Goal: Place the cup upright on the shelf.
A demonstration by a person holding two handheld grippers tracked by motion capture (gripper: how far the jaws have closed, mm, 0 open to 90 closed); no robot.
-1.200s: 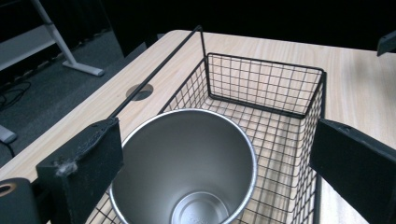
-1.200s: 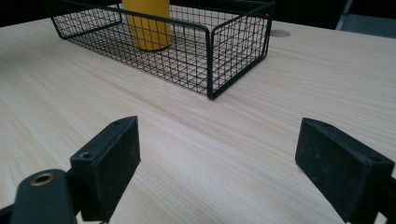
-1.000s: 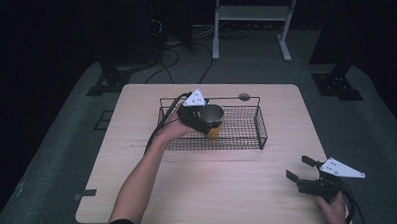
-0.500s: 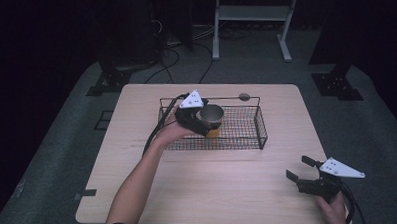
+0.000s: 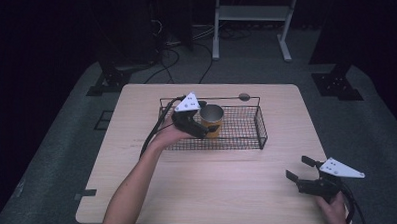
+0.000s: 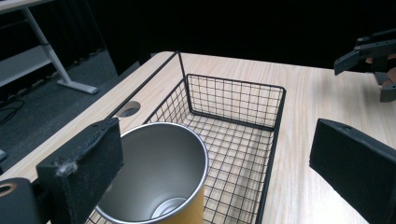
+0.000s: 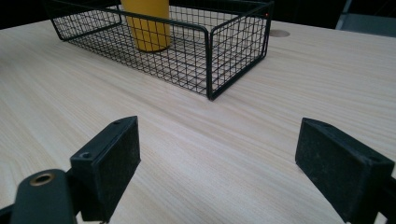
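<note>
Right gripper (image 5: 304,176): held wide apart, empty, near right on the pale wooden table (image 5: 223,193).
Left gripper (image 5: 202,128): spread wide around the yellow steel-lined cup (image 6: 154,179), standing in the black wire basket (image 5: 246,124).
Risk: cup could be tipped by a jaw snagging on withdrawal.

Table (image 5: 223,193) brightly lit, surroundings dark (near jaws slightly blurred).

Recording studio or lab setup, dimly lit. Light wooden table (image 5: 208,192) standing alone on grey carpet (image 5: 59,162), enclosed by black curtains (image 5: 49,27). Black equipment stand bases (image 5: 337,84), loose cables (image 5: 183,54) on the floor, and a white metal frame (image 5: 252,24) behind.
</note>
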